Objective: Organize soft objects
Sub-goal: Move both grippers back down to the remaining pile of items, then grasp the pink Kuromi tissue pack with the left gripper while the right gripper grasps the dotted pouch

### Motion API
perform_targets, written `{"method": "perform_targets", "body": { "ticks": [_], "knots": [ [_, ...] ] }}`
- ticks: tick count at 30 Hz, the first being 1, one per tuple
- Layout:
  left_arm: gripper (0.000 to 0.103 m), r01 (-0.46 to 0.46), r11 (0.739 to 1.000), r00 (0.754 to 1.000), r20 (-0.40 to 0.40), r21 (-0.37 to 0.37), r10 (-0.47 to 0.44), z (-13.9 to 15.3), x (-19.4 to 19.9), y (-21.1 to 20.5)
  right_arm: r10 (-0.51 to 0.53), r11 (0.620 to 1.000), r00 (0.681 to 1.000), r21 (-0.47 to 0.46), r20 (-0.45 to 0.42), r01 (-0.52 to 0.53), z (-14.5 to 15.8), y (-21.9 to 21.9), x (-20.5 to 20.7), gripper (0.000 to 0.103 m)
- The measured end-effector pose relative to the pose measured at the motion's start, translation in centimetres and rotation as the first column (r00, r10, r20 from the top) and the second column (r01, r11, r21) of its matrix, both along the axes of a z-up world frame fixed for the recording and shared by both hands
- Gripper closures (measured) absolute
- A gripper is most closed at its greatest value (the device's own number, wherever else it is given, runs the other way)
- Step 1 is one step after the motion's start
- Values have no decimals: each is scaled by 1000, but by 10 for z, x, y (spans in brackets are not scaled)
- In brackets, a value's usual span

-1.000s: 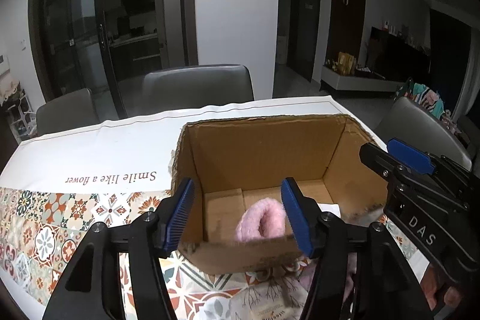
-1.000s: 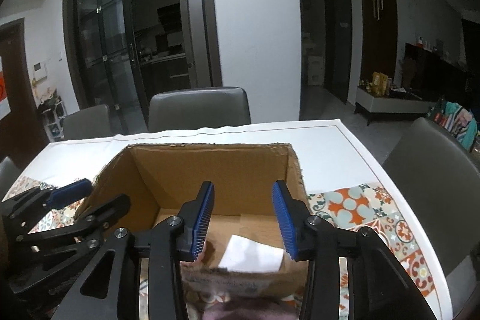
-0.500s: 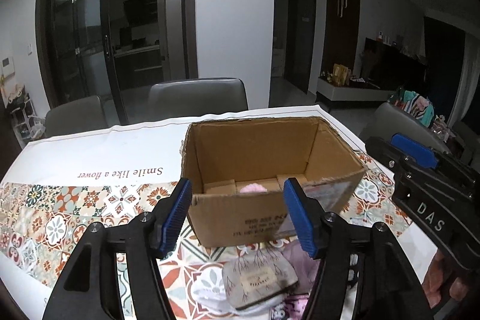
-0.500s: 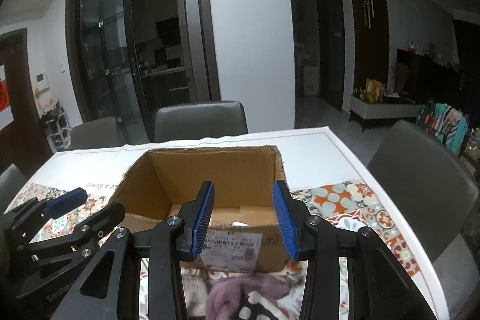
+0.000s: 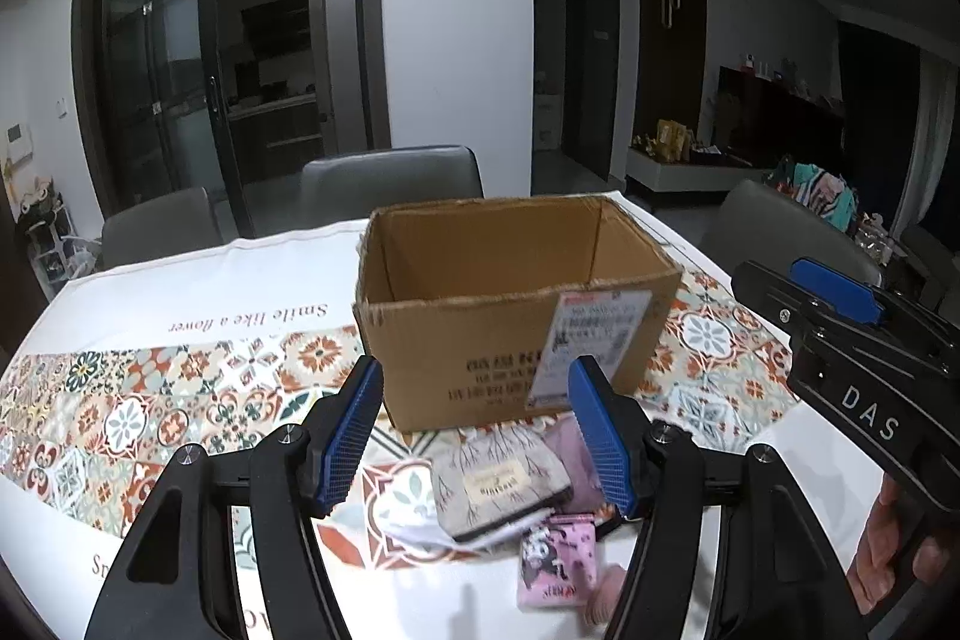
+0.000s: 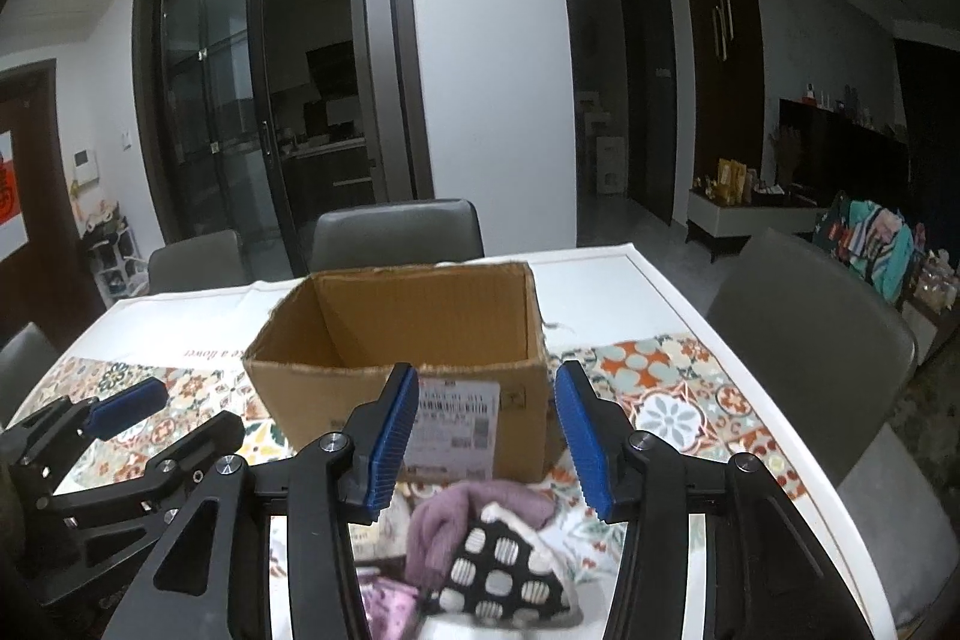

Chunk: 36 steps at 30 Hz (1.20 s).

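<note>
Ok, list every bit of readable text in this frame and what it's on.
"Smile like a flower": tablecloth, upside down to the camera.
"DAS": body of the right gripper.
Shipping label and print on the cardboard box: too blurred.
Pink packet and grey pouch lettering: unreadable.

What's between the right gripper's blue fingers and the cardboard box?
In the right wrist view, a mauve sock lies between the right gripper and the cardboard box.
</note>
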<state>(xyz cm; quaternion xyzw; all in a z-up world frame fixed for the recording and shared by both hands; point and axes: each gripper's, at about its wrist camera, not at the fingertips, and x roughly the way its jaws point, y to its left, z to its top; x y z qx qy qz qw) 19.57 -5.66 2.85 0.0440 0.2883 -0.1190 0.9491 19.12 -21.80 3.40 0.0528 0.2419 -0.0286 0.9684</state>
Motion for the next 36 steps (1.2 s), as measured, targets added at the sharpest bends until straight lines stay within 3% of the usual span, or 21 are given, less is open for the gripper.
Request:
{"method": "perform_targets", "body": {
  "ticks": [14, 21, 36],
  "knots": [
    [40, 26, 1000, 998, -63, 5, -26, -30, -23, -10, -2, 1000, 998, 22, -69, 3, -30, -13, -25, 53],
    [40, 30, 999, 994, -103, 10, -29, -46, -28, -11, 7, 1000, 994, 16, -106, -5, -47, -12, -33, 48],
    [40, 72, 997, 966, -249, -1, -70, -81, -29, -22, 10, 999, 981, 41, -195, -2, -80, -24, -33, 43]
  ]
}}
